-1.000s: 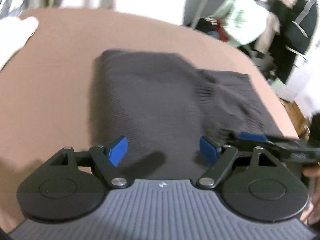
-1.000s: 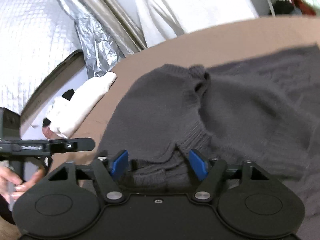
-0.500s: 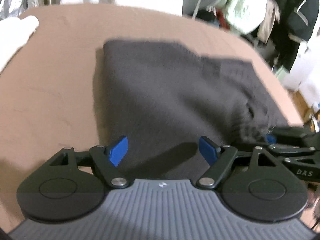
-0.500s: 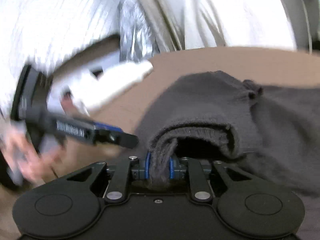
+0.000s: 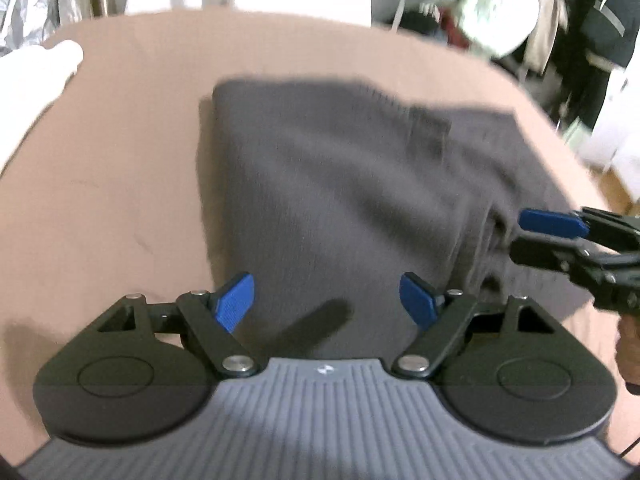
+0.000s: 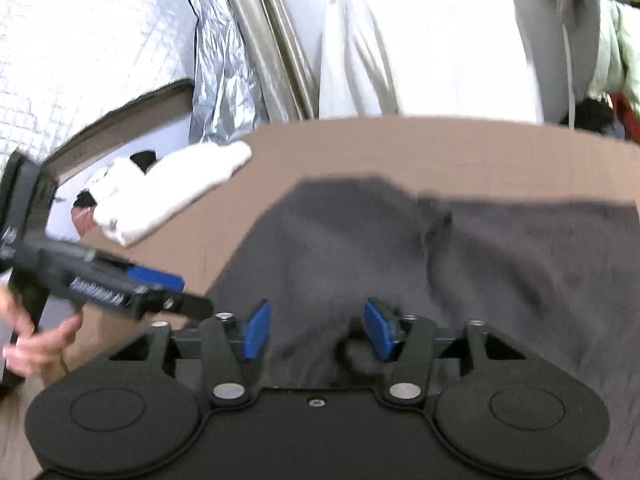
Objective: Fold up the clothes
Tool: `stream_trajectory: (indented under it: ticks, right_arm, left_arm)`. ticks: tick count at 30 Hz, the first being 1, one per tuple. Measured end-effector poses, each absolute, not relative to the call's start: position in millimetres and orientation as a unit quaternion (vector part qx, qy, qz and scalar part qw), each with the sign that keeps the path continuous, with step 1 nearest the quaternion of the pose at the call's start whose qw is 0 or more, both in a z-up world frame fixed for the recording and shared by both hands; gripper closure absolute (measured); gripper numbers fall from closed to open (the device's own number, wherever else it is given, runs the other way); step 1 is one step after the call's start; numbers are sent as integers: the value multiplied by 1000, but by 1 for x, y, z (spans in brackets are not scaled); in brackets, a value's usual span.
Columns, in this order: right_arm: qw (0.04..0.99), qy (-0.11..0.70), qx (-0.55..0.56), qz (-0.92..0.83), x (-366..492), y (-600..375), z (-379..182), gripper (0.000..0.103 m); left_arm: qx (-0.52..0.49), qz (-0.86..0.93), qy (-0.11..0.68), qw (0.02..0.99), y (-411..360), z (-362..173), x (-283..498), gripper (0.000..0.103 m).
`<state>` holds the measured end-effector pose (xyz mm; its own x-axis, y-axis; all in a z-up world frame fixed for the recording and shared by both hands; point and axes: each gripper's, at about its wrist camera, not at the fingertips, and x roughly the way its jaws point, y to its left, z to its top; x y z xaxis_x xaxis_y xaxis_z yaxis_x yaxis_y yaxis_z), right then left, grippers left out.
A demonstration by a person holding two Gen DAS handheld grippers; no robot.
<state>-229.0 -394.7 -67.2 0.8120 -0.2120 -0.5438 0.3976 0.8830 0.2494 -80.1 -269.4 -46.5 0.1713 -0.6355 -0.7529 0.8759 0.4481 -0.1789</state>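
A dark grey knit sweater (image 5: 340, 184) lies folded on the brown table (image 5: 120, 160); the right wrist view also has the sweater (image 6: 400, 248). My left gripper (image 5: 326, 304) hovers open over its near edge, nothing between the blue pads. My right gripper (image 6: 316, 330) stands open at the sweater's edge, cloth lying beneath the pads but not clamped. The right gripper (image 5: 560, 232) shows in the left wrist view at the sweater's right side. The left gripper (image 6: 132, 284) appears in the right wrist view, held by a hand (image 6: 36, 344).
A white folded garment (image 6: 172, 192) lies at the table's far left corner; it is the white garment (image 5: 32, 84) in the left wrist view. Silver foil curtain (image 6: 228, 60) and white cloth hang behind. Hanging clothes (image 5: 560, 20) crowd the right beyond the table edge.
My right gripper was shut on a fold of the sweater half a second ago; it has now let go and opened, and the fold lies flat. The left gripper stayed open.
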Motion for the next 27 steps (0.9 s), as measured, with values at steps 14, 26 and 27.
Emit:
stream_trajectory:
  ticks: [14, 26, 27]
  right_arm:
    - [912, 283, 164, -245, -133, -503, -98, 91]
    - [883, 343, 131, -291, -149, -524, -104, 63]
    - [884, 336, 131, -298, -153, -521, -99, 62]
  left_arm:
    - [105, -494, 405, 762, -374, -58, -2, 24]
    - [229, -527, 374, 727, -392, -93, -64, 20]
    - [221, -530, 381, 725, -387, -89, -64, 20]
